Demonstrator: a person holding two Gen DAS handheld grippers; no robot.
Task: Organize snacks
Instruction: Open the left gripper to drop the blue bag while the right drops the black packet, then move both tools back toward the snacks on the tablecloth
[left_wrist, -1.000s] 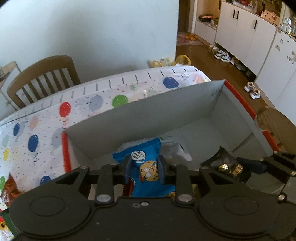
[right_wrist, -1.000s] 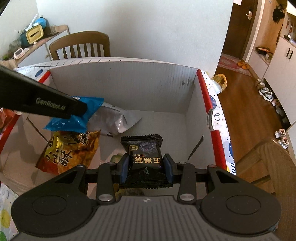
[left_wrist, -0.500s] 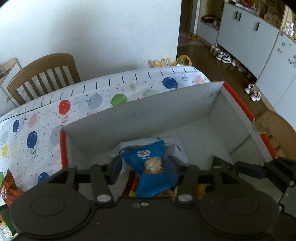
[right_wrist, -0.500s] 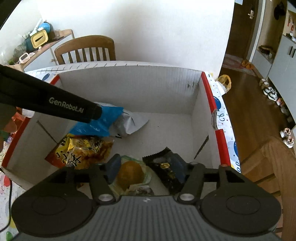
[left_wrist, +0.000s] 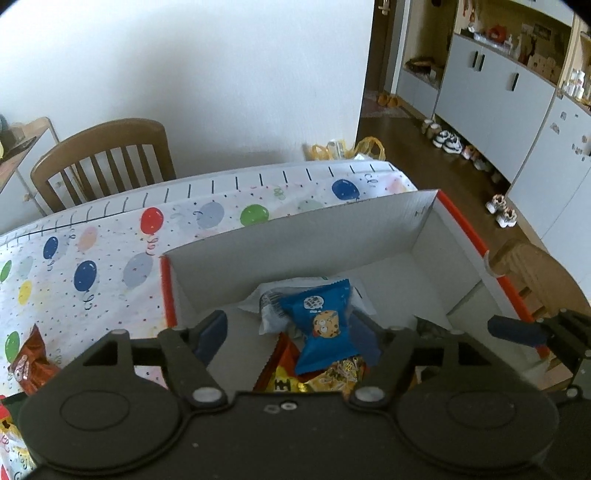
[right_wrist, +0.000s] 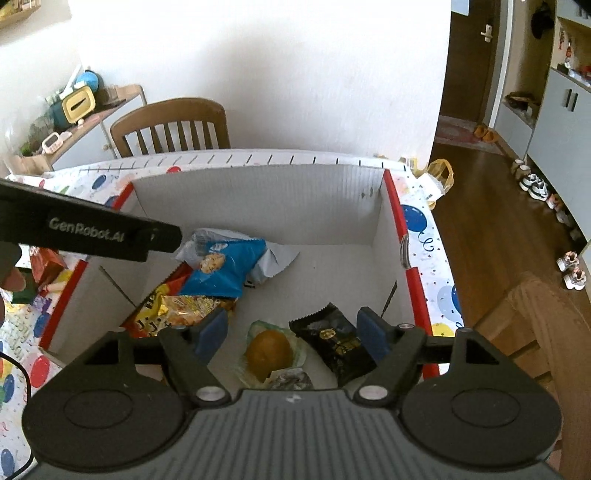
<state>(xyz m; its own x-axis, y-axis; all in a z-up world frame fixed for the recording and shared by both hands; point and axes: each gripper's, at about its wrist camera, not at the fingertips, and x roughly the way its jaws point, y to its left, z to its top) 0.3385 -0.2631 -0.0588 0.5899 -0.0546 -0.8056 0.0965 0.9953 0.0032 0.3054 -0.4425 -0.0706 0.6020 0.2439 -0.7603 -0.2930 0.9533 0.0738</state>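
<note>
Both my claws are released now: left claw (left_wrist: 288, 332) has dropped the blue cookie packet (right_wrist: 225, 267), right claw (right_wrist: 291, 332) the black packet (right_wrist: 338, 341), into the box (right_wrist: 258, 199).

"GenRobot.AI" stands in pale letters on the black side of the left gripper (right_wrist: 88, 236), up and left of the right jaws. Print on the snack packets below is too small or blurred to read.
</note>
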